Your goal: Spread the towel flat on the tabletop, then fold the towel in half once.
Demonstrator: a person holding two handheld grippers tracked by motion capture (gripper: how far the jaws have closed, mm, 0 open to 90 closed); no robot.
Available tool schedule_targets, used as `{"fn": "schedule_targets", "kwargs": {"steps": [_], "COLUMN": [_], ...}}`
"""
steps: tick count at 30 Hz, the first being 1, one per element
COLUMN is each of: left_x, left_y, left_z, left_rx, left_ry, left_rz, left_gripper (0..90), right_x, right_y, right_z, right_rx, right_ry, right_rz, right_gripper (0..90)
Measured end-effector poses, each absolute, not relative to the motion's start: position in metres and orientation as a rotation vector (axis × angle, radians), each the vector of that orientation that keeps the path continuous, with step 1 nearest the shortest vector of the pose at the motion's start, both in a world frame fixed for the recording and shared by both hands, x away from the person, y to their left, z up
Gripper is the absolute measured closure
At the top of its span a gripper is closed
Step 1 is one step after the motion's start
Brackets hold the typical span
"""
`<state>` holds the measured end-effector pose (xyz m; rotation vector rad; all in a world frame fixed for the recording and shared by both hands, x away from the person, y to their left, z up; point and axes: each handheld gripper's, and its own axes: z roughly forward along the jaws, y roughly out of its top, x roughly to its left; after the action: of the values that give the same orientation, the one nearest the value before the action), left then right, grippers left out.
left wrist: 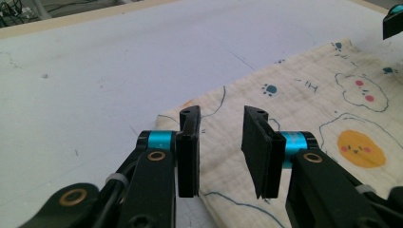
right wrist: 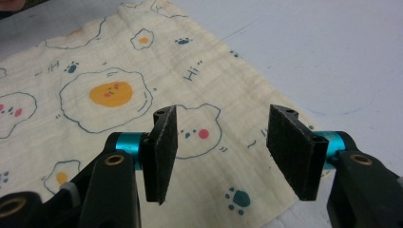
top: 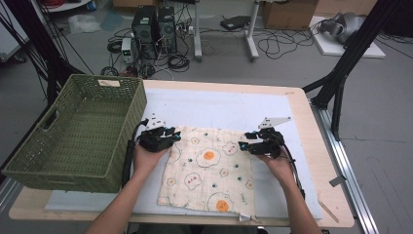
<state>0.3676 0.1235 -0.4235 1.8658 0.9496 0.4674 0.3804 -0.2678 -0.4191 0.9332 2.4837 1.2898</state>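
cream cloth (right wrist: 142, 71) reads "hi"; left tongs (left wrist: 221, 142) and right tongs (right wrist: 218, 152) gape, gripping nothing.

A cream cloth (top: 210, 170) printed with fried eggs, little faces and blue paw prints is lying spread flat in the lower centre of the high view, its lower right corner slightly folded at the table's near edge.

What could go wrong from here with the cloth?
Both grippers, left and right, hover open over the far corners of the cloth. It lies flat on the mat, so the jaws may close on nothing or pinch the mat. The near right corner sits at the table edge and may slip off.
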Motion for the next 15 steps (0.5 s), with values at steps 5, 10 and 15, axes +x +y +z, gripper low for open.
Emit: {"fn": "schedule_targets", "kwargs": {"steps": [5, 10, 15], "left_x": [0.369, 0.373, 0.378], "left_y": [0.124, 0.122, 0.121], "left_z": [-0.425, -0.431, -0.438], "left_rx": [1.877, 1.895, 1.921], "left_ry": [0.96, 0.994, 1.045], "left_rz": [0.462, 0.478, 0.488], "left_gripper": [67.4, 67.4, 66.5], "right_x": [0.38, 0.382, 0.386], "right_y": [-0.267, -0.267, -0.269], "right_z": [-0.419, -0.421, -0.423], "right_rx": [0.93, 0.936, 0.996], "right_ry": [2.484, 2.486, 2.438], "right_rz": [1.283, 1.259, 1.231], "right_gripper": [43.4, 46.3, 50.5]}}
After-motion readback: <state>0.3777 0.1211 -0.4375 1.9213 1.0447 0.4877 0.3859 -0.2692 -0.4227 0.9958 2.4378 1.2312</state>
